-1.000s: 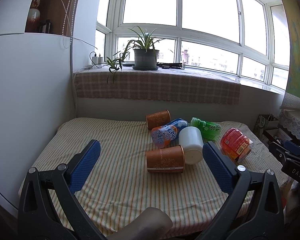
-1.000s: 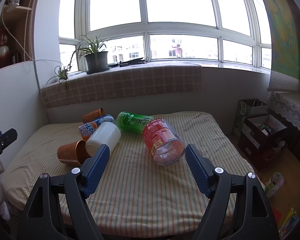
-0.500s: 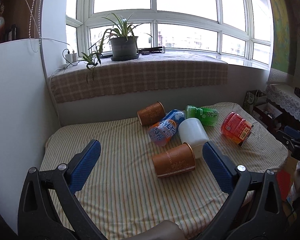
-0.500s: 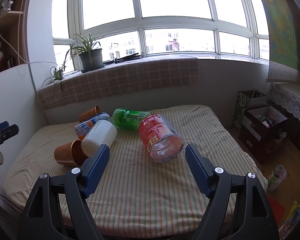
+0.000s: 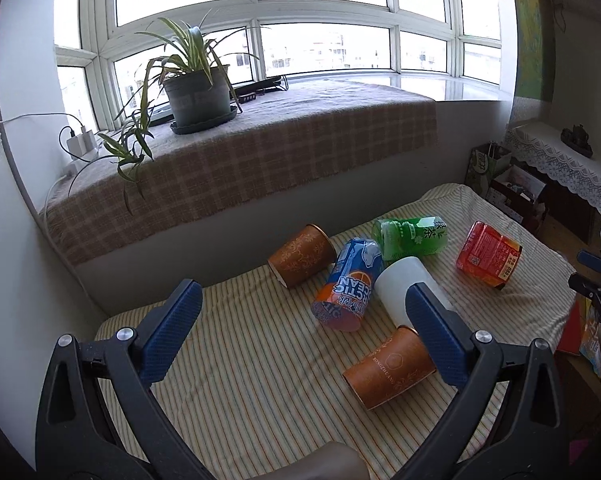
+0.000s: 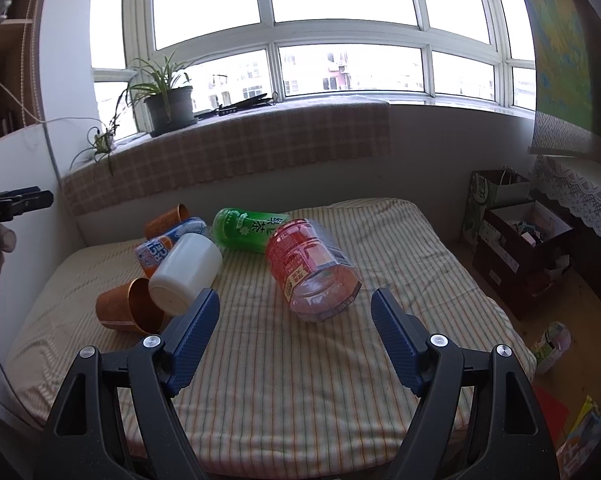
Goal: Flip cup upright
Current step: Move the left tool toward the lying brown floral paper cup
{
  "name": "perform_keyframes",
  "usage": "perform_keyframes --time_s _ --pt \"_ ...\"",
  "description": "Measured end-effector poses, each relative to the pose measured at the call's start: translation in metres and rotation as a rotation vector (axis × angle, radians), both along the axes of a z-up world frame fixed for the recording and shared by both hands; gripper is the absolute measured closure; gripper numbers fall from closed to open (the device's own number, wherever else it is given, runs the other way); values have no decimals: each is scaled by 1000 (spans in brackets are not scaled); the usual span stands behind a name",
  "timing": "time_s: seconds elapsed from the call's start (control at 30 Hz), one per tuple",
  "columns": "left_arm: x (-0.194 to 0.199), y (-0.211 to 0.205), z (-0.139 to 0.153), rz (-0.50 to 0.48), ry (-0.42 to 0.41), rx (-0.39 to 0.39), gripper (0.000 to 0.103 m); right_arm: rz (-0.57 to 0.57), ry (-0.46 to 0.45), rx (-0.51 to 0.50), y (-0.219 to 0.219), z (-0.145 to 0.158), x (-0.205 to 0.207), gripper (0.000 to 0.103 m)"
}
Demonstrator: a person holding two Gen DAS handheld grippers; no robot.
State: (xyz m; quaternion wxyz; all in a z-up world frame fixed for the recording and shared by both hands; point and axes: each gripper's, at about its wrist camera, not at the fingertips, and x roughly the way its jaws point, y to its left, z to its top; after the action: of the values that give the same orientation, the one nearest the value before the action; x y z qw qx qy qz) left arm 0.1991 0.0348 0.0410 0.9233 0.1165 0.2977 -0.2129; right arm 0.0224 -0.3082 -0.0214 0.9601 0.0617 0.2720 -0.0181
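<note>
Several cups lie on their sides on the striped bed (image 5: 236, 372). A brown paper cup (image 5: 388, 370) lies nearest, seen too in the right wrist view (image 6: 126, 310). A white cup (image 5: 404, 290) (image 6: 186, 274) touches it. A second brown cup (image 5: 302, 256) (image 6: 164, 222) lies near the wall. My left gripper (image 5: 302, 334) is open and empty, above the bed left of the near brown cup. My right gripper (image 6: 294, 340) is open and empty, in front of the red cup (image 6: 312, 270).
A blue and orange cup (image 5: 348, 290), a green cup (image 5: 410, 236) and the red cup (image 5: 488, 254) lie among the others. A potted plant (image 5: 196, 92) stands on the checked windowsill. Boxes and bags (image 6: 520, 240) stand on the floor to the right of the bed.
The left gripper has swung left and moved nearer the wall, so the cups now sit lower right in its view. The right gripper has shifted slightly closer. Both stay open.
</note>
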Motion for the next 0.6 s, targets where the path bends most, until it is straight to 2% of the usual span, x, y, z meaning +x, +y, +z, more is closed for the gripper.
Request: perform_keyframes --time_s 0.1,0.33,0.6 --pt "26 -12 -5 -71 41 35 0 -13 16 -1 -3 -2 2 25" --pt "95 -36 -36 -126 163 116 3 -69 50 -37 -19 -11 9 25" --pt "156 -63 -75 -231 270 223 7 -80 99 -6 -30 -17 53 25"
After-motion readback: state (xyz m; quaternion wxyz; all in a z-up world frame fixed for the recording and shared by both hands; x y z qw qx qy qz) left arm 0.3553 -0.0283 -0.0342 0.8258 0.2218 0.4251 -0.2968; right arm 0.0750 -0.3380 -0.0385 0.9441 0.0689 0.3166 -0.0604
